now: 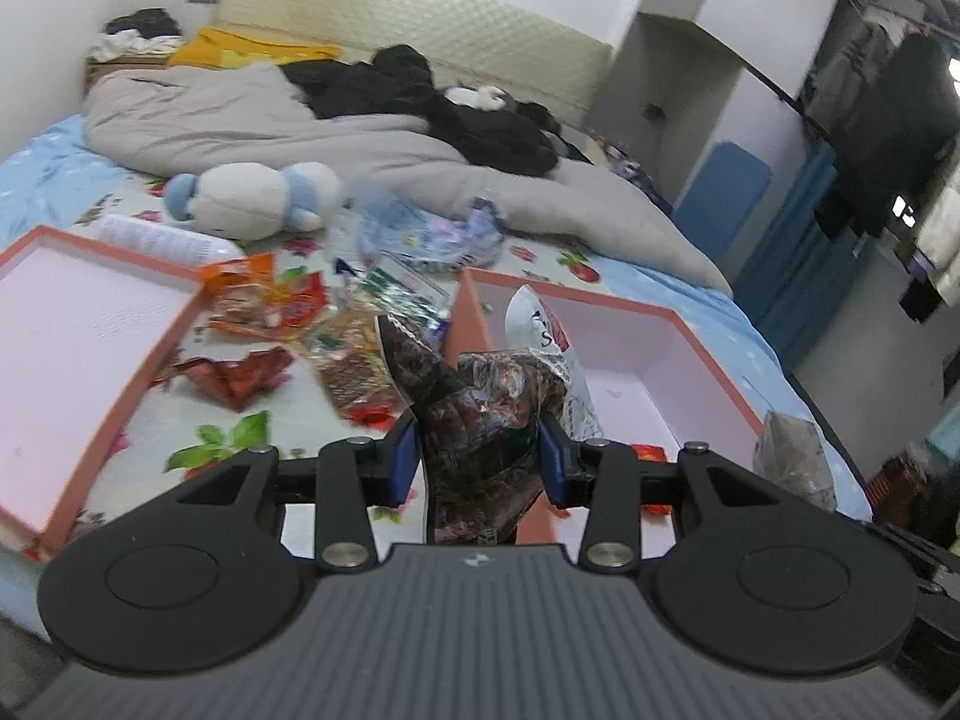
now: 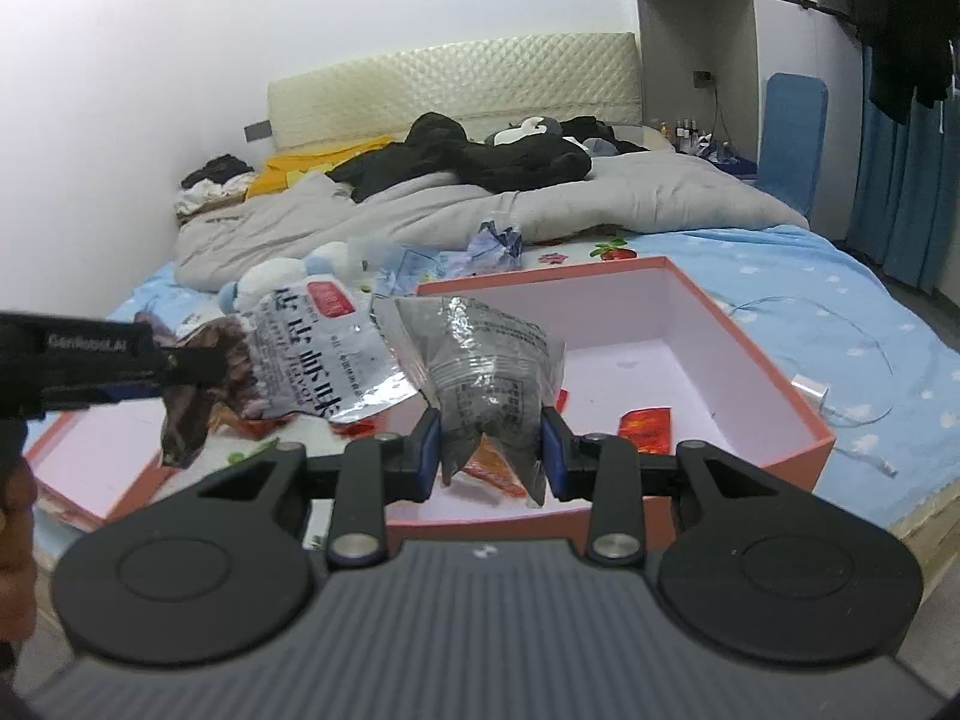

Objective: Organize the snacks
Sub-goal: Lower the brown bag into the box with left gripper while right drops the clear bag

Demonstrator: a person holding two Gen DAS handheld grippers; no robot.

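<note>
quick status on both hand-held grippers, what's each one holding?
Left hand-held gripper: closed on a dark brown snack packet.
Right hand-held gripper: closed on a grey foil snack packet.

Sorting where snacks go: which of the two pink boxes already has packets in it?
The deeper pink box on the right; a small red packet lies on its floor. The shallow tray on the left shows only bare lining.

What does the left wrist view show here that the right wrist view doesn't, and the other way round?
Only the left wrist view shows the loose snack packets lying on the bed between the boxes. Only the right wrist view shows the white cable beside the box and the grey packet clamped in the right gripper. Both show the deep pink box, the plush toy, and the left gripper clamping a dark brown packet.
</note>
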